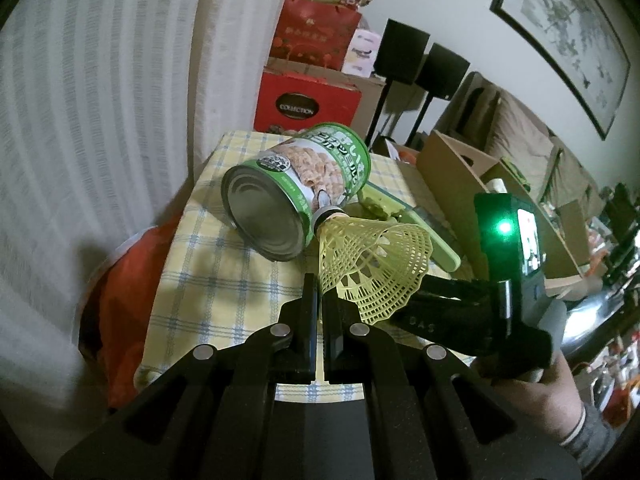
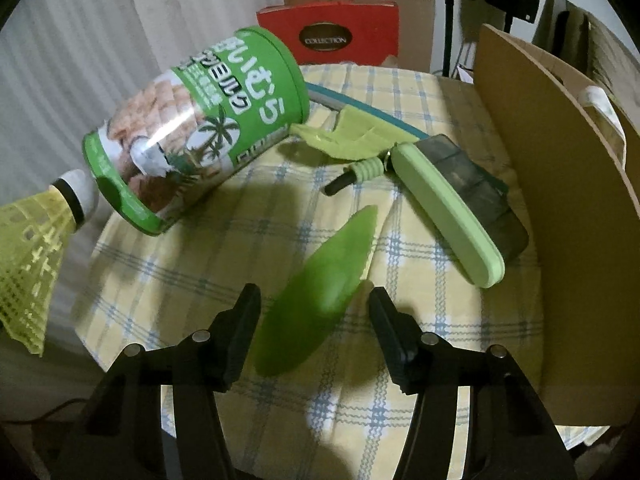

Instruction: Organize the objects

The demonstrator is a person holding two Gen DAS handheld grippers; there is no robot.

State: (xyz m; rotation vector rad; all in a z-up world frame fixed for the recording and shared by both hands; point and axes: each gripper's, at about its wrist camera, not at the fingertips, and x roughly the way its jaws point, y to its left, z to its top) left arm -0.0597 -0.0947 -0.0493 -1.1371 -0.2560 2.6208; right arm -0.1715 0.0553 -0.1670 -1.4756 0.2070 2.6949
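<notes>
Bench (image 2: 420,92) with yellow-and-blue checked cloth carries everything. Tall brown cardboard box (image 2: 560,200) stands along its right edge, white-capped item poking out of it. Green-labelled round tin can (image 2: 192,128) lies on its side at the far left of the bench, silver end (image 1: 264,216) facing the left camera. Pale green oblong case with dark translucent tray (image 2: 452,208) lies near the box, a coiled green part with black tip (image 2: 356,172) just beside its far end. Green leaf-shaped plastic piece (image 2: 316,292) lies flat on the cloth, near end between the right tool (image 2: 314,328) fingers; jaws apart, pads not on it as far as visible. Left tool (image 1: 320,300) jaws together, clamped on the skirt edge of the yellow plastic shuttlecock (image 1: 372,264), held above the bench, its white cork tip (image 1: 326,216) close by the can.
</notes>
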